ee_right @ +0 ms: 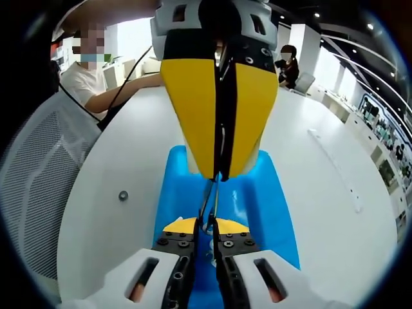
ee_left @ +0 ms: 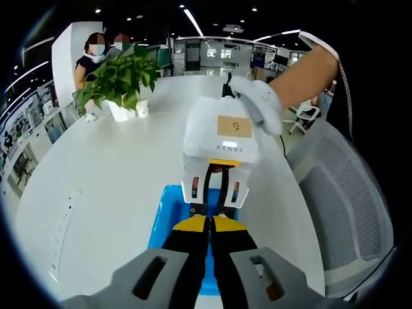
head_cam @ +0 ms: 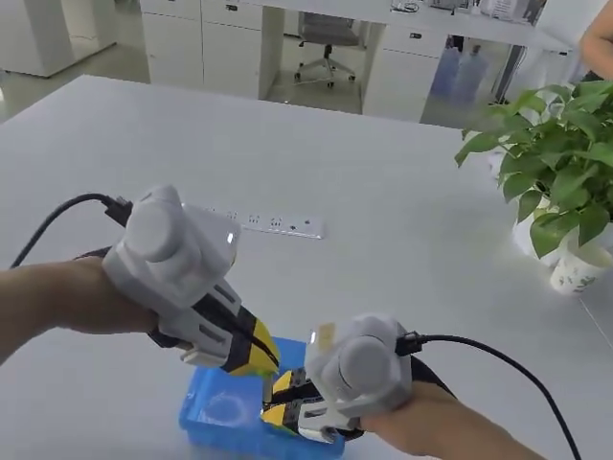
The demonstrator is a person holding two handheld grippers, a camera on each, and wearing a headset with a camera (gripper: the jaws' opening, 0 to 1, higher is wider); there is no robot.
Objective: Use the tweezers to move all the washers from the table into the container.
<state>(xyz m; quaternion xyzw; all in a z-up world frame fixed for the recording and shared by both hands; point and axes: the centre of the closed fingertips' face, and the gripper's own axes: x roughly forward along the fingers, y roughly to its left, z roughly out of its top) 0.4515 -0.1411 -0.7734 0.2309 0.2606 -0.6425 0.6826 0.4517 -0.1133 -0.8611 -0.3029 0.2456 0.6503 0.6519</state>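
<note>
Container (ee_right: pixel 270 212): blue, on the table (ee_right: pixel 335 212); contents hidden behind jaws.
Washer (ee_right: pixel 123 195): on the table beside the container (outside it).
Tweezers (ee_right: pixel 211 199): pinched between closed left gripper (ee_right: pixel 219 175) and closed right gripper (ee_right: pixel 207 226), over the container, apart from washer.

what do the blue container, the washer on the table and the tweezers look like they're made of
Container: probably plastic, blue, smooth and glossy, with soft highlights and rounded moulded edges.
Washer: looks like metal, a small grey ring with a dull sheen, though too small to be sure.
Tweezers: likely metal, judging by the thin dark legs; the finish is unclear.
</note>
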